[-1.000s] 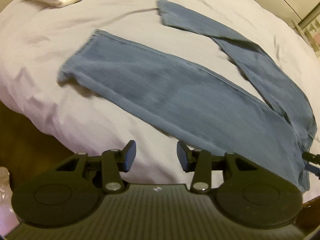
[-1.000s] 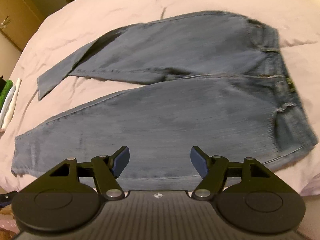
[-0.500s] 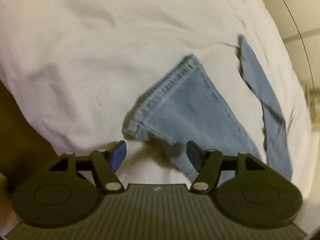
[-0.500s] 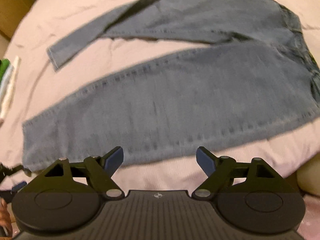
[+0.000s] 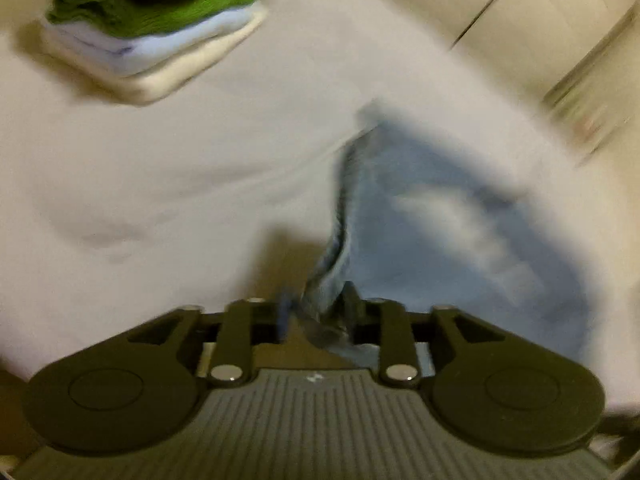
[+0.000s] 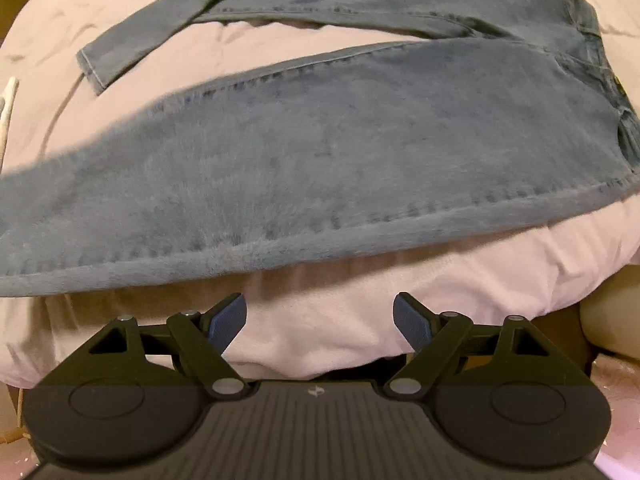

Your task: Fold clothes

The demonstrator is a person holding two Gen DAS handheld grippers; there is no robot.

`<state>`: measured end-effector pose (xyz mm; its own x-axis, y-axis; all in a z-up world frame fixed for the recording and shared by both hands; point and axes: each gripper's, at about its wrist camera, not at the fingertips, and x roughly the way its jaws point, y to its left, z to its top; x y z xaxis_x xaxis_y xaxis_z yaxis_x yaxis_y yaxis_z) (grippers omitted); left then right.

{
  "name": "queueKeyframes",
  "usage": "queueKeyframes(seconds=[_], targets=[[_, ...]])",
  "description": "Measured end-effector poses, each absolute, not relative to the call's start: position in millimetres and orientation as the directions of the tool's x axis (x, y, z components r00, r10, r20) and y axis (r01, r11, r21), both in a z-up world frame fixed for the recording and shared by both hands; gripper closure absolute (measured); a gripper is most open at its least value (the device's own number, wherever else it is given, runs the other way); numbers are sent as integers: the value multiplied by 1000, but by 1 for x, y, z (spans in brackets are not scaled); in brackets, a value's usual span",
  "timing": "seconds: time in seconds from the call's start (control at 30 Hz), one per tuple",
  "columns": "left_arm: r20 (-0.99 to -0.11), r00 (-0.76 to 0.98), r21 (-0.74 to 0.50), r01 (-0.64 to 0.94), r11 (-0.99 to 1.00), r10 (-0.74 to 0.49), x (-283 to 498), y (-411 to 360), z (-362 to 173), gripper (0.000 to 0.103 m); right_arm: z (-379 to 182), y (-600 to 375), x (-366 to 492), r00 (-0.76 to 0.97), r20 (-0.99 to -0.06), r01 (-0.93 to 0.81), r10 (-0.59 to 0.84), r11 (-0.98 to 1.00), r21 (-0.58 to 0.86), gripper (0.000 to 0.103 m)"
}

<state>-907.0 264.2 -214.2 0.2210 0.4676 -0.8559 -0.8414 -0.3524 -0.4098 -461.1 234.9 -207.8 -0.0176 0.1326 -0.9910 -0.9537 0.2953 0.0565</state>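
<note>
left wrist view, blurred: the left tongs are clamped on the hem of the jeans, a bunch of denim pinched between the two fingers. from that hem the leg runs away over the pale bed cover. a stack of folded clothes, green on white on cream, sits on the bed well beyond the jeans' hem, to its left.

right wrist view: the right tongs stand wide apart, gripping nothing, over the bed cover just short of the jeans' near side seam. the jeans lie flat on the bed, legs spread, waistband at the right.
</note>
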Motion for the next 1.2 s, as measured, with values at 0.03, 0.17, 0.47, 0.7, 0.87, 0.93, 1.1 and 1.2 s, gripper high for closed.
queueKeyframes(seconds=[0.03, 0.17, 0.47, 0.7, 0.87, 0.93, 1.1, 1.2], targets=[[-884, 185, -359, -857, -370, 430, -909, 264, -221, 93, -209, 235, -461, -20, -991, -952, 130, 301, 59, 19], [-905, 142, -276, -914, -299, 401, -901, 266, -217, 93, -206, 236, -455, -13, -990, -943, 141, 327, 59, 19], [-978, 49, -78, -987, -138, 202, -830, 307, -275, 92, -214, 246, -424, -6, -974, -923, 227, 374, 93, 19], [-962, 36, -60, -995, -82, 272, -774, 329, -228, 85, -234, 271, -381, -24, -974, -919, 225, 377, 110, 24], [-961, 68, -93, -992, -83, 270, -699, 355, -227, 85, -243, 308, -350, -14, -964, -961, 264, 264, 86, 40], [-957, 98, -128, -987, -94, 271, -673, 365, -228, 85, -244, 328, -338, -6, -957, -977, 290, 204, 67, 43], [-952, 102, -138, -985, -106, 289, -623, 400, -239, 85, -244, 383, -312, -47, -929, -990, 366, 107, 93, 65], [-946, 91, -141, -980, -140, 311, -614, 423, -241, 83, -244, 415, -310, -81, -915, -992, 396, 56, 112, 68]])
